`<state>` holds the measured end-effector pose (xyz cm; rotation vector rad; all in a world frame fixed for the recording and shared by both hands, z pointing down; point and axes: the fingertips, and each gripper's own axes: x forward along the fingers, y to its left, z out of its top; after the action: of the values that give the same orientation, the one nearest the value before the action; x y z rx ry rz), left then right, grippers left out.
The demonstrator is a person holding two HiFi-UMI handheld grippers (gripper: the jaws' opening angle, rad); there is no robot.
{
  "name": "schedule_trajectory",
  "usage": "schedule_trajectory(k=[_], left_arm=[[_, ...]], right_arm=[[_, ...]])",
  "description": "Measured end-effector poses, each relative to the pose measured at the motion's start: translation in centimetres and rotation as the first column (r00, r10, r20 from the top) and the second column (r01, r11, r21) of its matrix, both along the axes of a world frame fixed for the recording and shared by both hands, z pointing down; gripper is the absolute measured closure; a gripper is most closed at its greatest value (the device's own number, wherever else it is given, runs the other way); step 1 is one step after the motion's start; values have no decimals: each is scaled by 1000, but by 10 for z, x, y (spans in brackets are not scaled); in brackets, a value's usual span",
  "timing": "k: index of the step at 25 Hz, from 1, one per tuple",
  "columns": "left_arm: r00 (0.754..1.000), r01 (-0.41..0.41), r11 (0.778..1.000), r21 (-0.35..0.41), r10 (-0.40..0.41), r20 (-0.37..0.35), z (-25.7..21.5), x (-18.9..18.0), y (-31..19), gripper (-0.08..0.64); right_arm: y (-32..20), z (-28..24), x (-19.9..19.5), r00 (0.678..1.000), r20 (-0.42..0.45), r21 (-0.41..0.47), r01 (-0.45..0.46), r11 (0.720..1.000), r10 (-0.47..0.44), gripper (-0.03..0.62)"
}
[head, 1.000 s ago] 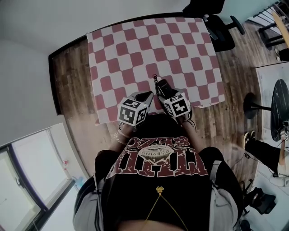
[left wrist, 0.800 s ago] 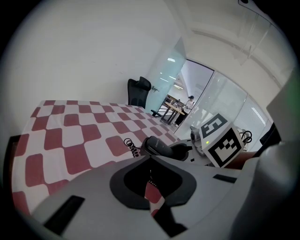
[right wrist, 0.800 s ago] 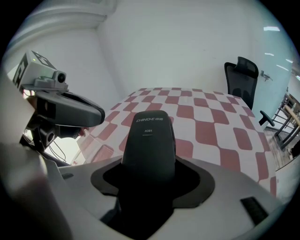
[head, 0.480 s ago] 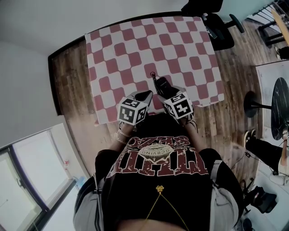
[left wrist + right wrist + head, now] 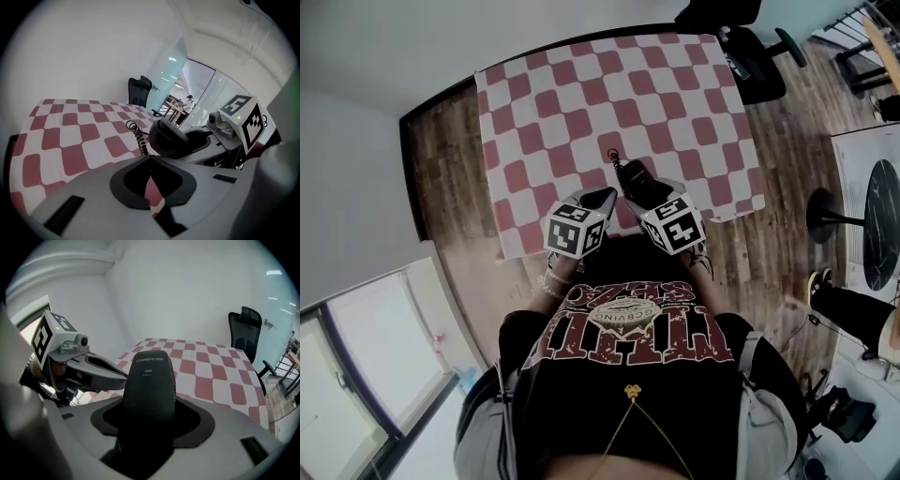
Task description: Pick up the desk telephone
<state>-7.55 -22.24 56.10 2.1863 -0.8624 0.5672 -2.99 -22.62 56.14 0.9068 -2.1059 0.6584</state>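
Note:
A black telephone handset (image 5: 633, 175) with a coiled cord (image 5: 615, 157) is held over the near edge of the red-and-white checked table (image 5: 581, 94). My right gripper (image 5: 641, 190) is shut on the handset (image 5: 150, 385), which stands up between the jaws and fills the gap. My left gripper (image 5: 604, 200) sits just to its left, shut with nothing in it; the jaw tips (image 5: 150, 158) meet over the cloth. From the left gripper view the handset (image 5: 171, 138) and cord (image 5: 138, 138) hang close by on the right. No telephone base shows.
A black office chair (image 5: 750, 56) stands at the table's far right corner. Wooden floor surrounds the table. To the right are a dark round table (image 5: 881, 225) and another person's leg (image 5: 844, 314). A wall runs along the left.
The handset's far end and cord have drifted slightly left and farther over the cloth. Both grippers have barely shifted.

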Motion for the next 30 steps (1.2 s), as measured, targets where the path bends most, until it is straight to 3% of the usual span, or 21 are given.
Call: schedule_trajectory(k=[16,30], left_arm=[[1000,10,999,-37,-11,-16,6,3,1,552],[1000,-8,999,-39,8,9,11,6,1,552]], right_arm=[[-1,-61,-12,996,47,78,66,995,-69,302],[2,-75,-14,994,66,95,82,992,-89,302]])
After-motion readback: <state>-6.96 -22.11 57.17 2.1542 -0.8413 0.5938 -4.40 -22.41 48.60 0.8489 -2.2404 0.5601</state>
